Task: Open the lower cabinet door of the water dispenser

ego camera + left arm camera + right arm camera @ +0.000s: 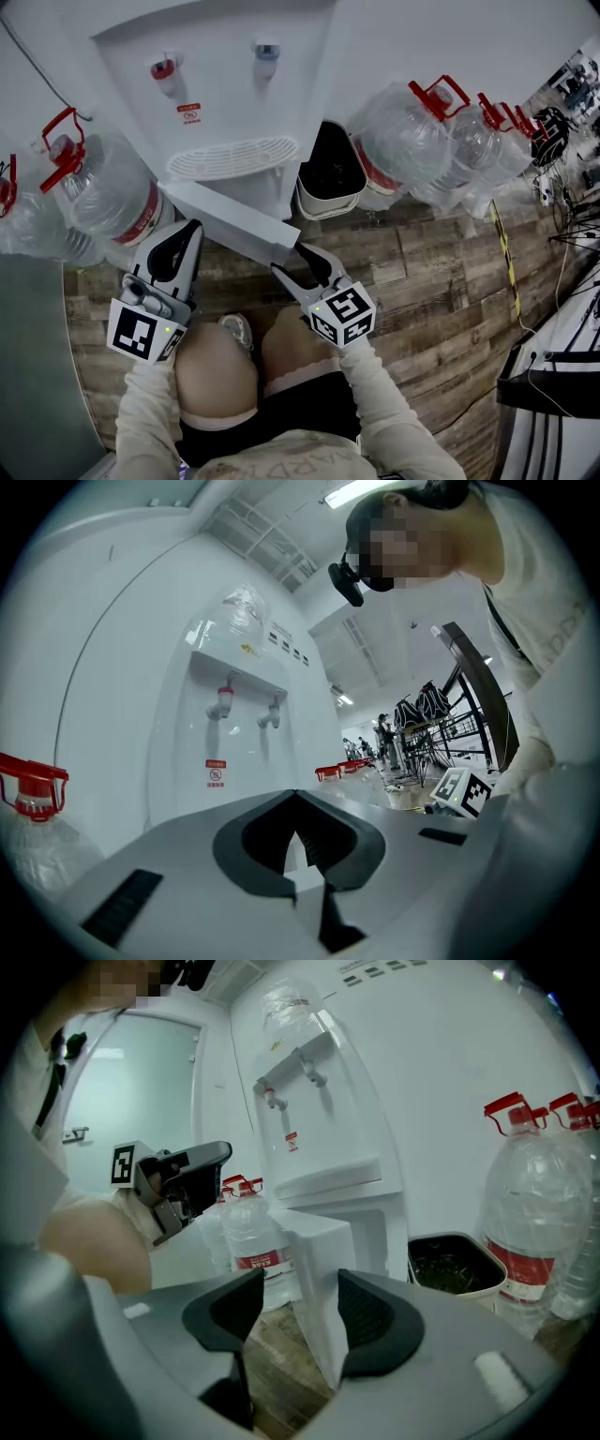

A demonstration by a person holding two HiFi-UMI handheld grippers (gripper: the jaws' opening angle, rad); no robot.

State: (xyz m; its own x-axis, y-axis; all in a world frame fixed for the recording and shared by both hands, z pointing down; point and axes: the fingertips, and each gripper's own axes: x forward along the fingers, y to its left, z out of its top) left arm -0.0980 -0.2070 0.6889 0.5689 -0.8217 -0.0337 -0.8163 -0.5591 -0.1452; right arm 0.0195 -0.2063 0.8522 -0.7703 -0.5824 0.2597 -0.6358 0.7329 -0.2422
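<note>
The white water dispenser (216,84) stands at the top of the head view, with a red tap and a blue tap. Its lower cabinet door (234,225) is swung outward over the wooden floor. My right gripper (289,259) is open, and the door's free edge (323,1260) stands between its jaws. The right pad lies close against the door; the left pad is apart from it. My left gripper (194,225) hovers left of the door with its fingertips together and nothing in it. In the left gripper view the left gripper (295,799) points level at the dispenser (234,733).
Large water bottles with red caps stand left (103,187) and right (403,136) of the dispenser. A black-lined bin (330,169) sits just right of it. The person's knees (216,370) are below the grippers. Cables and stands (562,234) crowd the far right.
</note>
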